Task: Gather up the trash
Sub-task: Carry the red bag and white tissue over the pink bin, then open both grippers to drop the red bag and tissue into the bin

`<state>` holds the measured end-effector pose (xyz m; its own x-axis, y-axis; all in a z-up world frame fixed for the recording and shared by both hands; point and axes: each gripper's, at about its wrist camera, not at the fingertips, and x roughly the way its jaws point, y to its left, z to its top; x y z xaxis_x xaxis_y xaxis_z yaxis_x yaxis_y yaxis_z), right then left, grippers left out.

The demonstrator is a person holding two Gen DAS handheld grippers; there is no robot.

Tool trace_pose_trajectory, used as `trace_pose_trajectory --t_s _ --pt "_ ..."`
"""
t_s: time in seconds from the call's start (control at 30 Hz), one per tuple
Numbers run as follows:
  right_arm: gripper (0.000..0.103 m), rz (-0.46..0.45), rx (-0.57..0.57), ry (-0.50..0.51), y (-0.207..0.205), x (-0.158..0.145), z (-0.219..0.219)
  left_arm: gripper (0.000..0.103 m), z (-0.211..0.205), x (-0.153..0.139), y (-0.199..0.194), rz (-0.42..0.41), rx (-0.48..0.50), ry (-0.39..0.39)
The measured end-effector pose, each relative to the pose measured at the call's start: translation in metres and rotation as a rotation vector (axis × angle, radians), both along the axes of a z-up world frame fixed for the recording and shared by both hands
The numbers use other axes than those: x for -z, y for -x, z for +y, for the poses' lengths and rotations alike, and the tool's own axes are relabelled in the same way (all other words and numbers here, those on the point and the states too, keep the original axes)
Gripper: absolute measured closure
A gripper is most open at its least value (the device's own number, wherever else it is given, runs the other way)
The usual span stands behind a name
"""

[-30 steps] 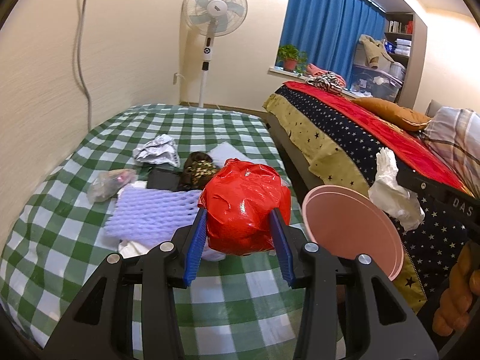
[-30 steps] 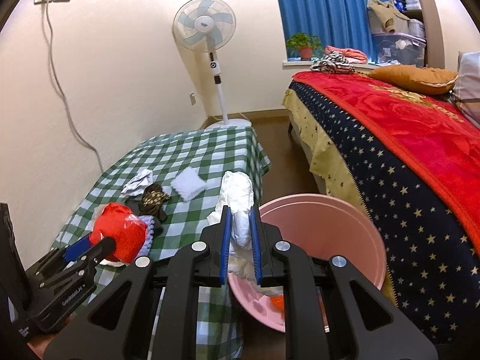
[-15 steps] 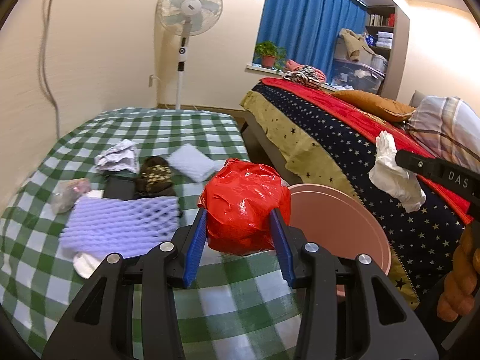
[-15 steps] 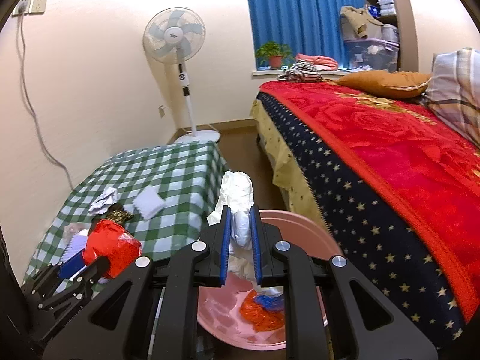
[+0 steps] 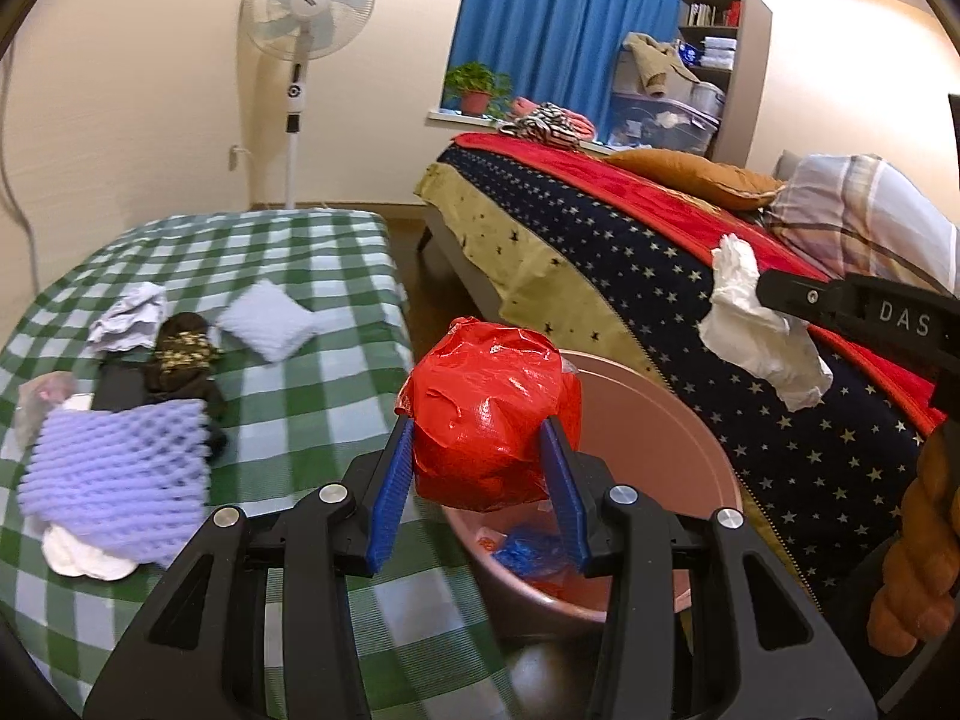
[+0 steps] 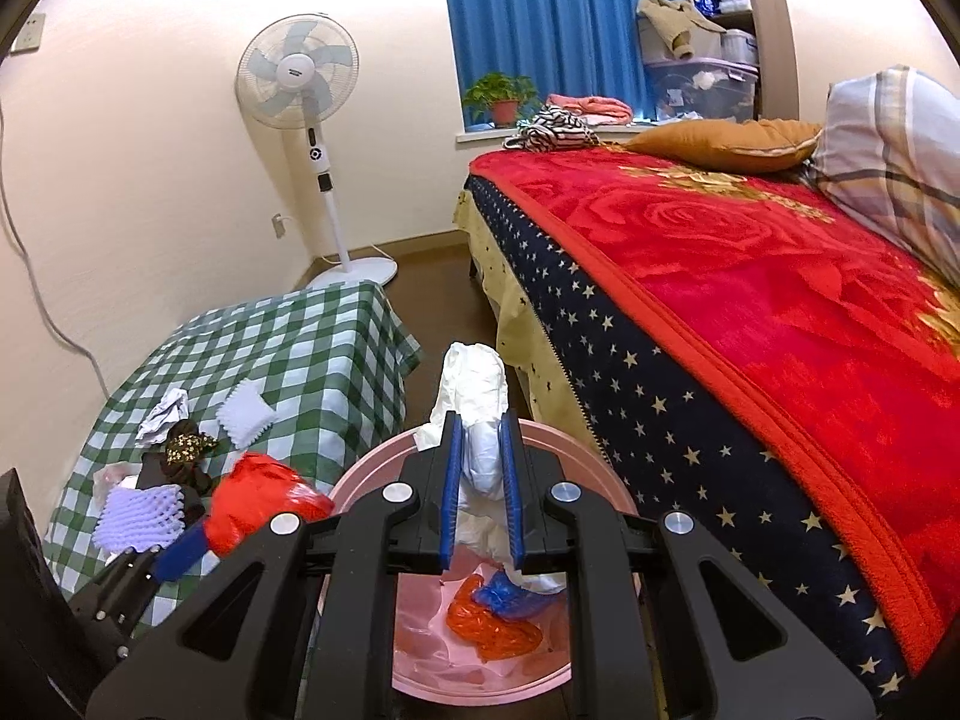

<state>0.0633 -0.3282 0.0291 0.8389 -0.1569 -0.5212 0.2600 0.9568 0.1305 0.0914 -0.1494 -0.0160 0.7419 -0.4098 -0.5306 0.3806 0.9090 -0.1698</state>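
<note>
A crumpled red bag is clamped in the left gripper at the rim of the pink bin, while white wadding is pinched in the right gripper above it. Scraps are already seen inside; purple foam and other litter are left on the checked table.

- The left tongs have carried the red bag off the table to the pink bin's rim.
- The right tongs, with the white wad, now hang over the bin's opening.
</note>
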Motion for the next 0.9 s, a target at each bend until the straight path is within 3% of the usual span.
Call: trace_pose_trajectory --t_s 0.33,0.43,0.5,0.53,0.7,0.9 --pt "0.088 0.007 0.007 -0.005 -0.003 0.003 -0.002 0.061 -0.014 0.007 -0.006 0.02 0.03 0.006" --pt "0.08 0.005 0.013 -0.006 -0.003 0.003 -0.003 0.057 -0.019 0.008 -0.008 0.034 0.065 0.019" --pt "0.061 0.003 0.028 -0.007 -0.002 0.004 -0.003 0.049 -0.024 0.011 -0.01 0.051 0.08 0.004" --pt "0.059 -0.001 0.032 -0.012 -0.001 0.004 -0.005 0.047 -0.024 0.013 -0.009 0.055 0.084 0.005" --pt "0.059 -0.004 0.034 -0.016 -0.001 0.004 -0.005 0.048 -0.015 0.011 -0.008 0.058 0.075 0.027" --pt "0.059 -0.016 0.002 -0.018 0.001 0.003 0.003 0.061 0.005 0.002 -0.002 0.038 0.039 0.043"
